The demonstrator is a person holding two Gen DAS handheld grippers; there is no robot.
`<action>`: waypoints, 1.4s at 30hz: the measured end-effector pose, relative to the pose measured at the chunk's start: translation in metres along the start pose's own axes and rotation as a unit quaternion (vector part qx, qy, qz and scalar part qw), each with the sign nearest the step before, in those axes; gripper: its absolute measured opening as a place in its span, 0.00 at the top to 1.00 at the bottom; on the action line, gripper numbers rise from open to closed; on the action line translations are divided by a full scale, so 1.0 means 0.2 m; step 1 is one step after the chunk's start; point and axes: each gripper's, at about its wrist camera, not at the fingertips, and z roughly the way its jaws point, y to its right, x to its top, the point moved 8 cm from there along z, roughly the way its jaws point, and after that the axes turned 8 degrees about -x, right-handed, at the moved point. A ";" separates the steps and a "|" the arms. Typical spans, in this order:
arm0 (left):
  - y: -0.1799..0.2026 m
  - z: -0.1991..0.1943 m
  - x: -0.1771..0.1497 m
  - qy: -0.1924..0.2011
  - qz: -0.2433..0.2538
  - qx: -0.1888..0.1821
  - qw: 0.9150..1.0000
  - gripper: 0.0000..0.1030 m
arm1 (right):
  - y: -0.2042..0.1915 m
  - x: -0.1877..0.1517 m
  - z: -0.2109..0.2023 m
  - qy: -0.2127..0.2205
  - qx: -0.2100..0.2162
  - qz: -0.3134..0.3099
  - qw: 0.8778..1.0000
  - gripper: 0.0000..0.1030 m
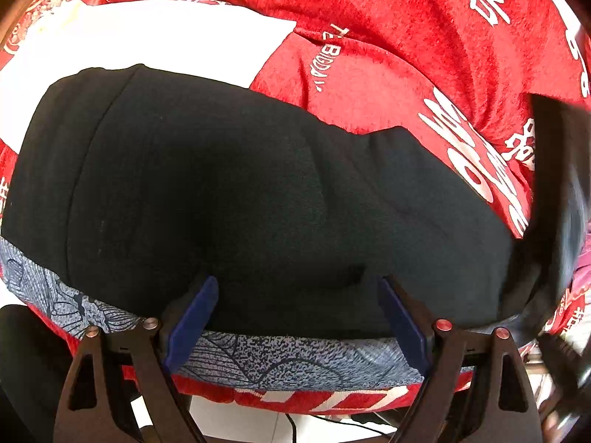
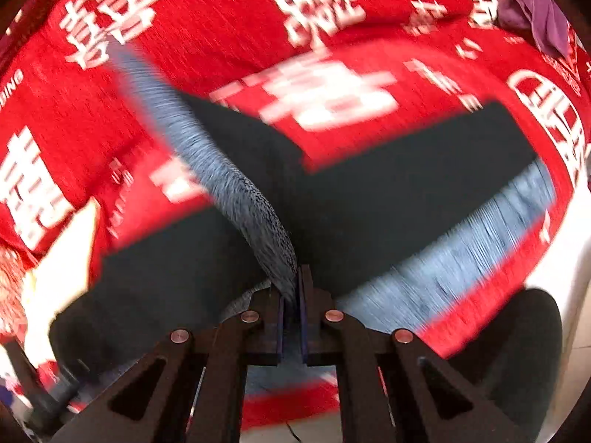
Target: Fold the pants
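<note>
Black pants [image 1: 221,184] lie spread on a red cloth, with a grey-blue patterned band [image 1: 295,358] along their near edge. My left gripper [image 1: 297,282] is open, its blue pads [image 1: 192,317] standing wide apart over that near edge with fabric under the gap but not pinched. In the blurred right wrist view, my right gripper [image 2: 293,284] is shut on the patterned band [image 2: 229,184], which rises as a lifted strip up and to the left. More of the black pants [image 2: 388,192] lies flat behind it. A dark blurred shape [image 1: 554,203] at the right edge of the left wrist view looks like the right tool.
The red cloth [image 2: 221,37] with large white characters covers the whole surface. A white patch [image 1: 147,44] lies beyond the pants. A purple cloth [image 2: 535,18] sits at the far right. The table's near edge drops to a pale floor with a cable [image 1: 295,424].
</note>
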 end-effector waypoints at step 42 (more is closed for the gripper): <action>0.06 0.03 -0.05 -0.012 0.047 0.023 0.999 0.14 | -0.90 -0.31 0.13 0.166 -0.067 -0.447 0.877 0.79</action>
